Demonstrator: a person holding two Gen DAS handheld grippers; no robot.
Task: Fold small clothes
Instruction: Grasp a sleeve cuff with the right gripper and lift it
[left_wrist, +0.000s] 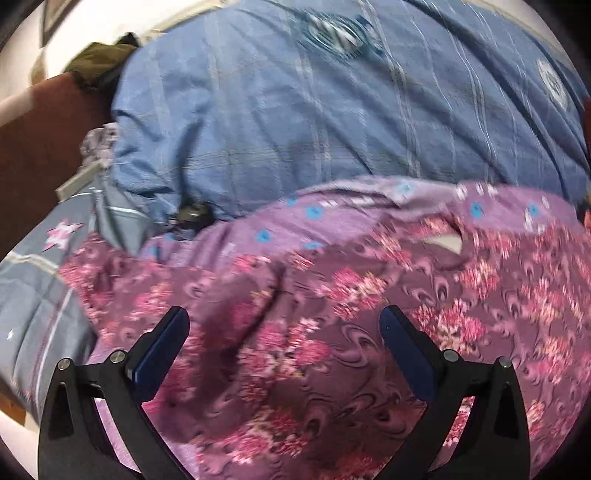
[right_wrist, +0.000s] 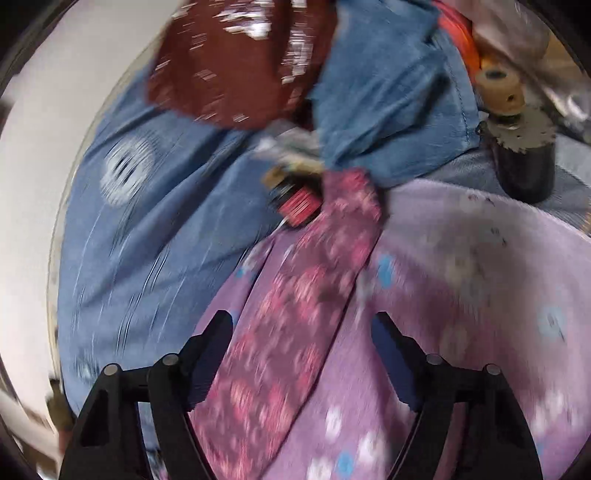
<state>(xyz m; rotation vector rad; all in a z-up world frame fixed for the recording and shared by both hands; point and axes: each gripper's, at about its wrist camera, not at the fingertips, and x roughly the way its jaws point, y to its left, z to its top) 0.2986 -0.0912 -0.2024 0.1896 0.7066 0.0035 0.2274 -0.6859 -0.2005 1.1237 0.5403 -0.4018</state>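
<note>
While both views smear with motion blur: purple floral-print garment (left_wrist: 332, 332) spread over blue striped bed cover (left_wrist: 295, 110). Left gripper (left_wrist: 284, 325) above the dark floral cloth, jaws wide apart, nothing between. Right gripper (right_wrist: 301, 328) over the garment's dark floral strip (right_wrist: 295, 314) and paler lilac side, jaws apart, not pressing cloth.

Purple garment (left_wrist: 332, 314) — pink florals; blue striped bedcover (left_wrist: 295, 110).
</note>
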